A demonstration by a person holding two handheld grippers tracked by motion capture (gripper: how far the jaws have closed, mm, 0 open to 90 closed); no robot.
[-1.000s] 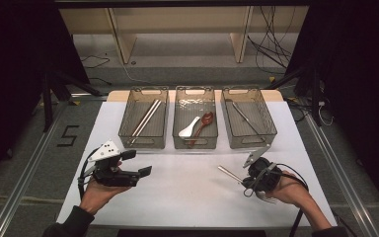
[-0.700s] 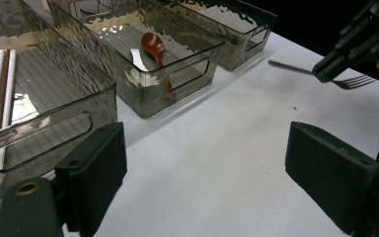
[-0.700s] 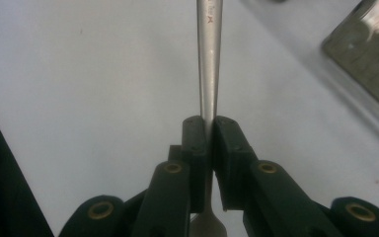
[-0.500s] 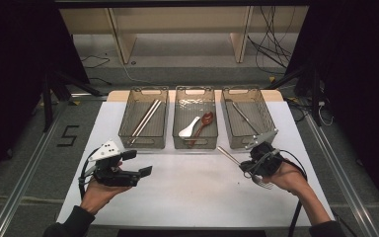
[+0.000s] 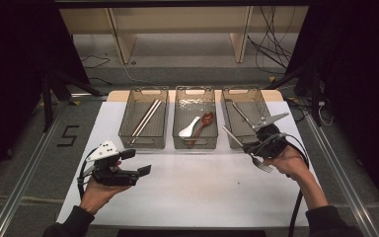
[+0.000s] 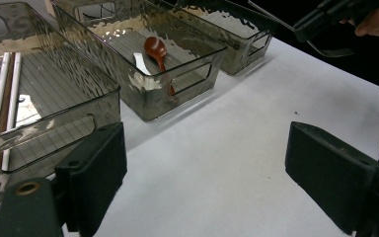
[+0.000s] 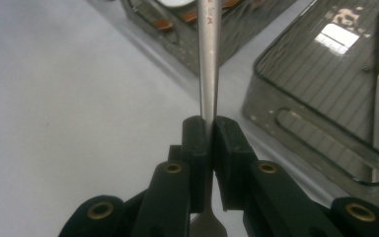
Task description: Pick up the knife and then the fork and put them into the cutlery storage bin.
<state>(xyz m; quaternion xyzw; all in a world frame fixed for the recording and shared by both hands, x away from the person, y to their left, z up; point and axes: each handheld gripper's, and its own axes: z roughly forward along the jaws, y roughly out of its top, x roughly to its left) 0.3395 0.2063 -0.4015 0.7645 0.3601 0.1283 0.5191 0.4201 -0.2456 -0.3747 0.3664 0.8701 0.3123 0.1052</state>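
Over the white table [image 5: 187, 197], right tongs [image 7: 208, 129] clamp a fork [image 7: 208, 54], wrist raised.

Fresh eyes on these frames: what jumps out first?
The right gripper, shut on a metal fork, held above the white table just in front of the right bin. Next, the three clear bins in a row at the far edge: chopsticks in the left one, a white and a red spoon in the middle. The left gripper sits open and empty at front left.

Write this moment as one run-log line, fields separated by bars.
right gripper: shut on silver metal fork, lifted | left gripper: open, empty | right-hand clear plastic bin: beside fork
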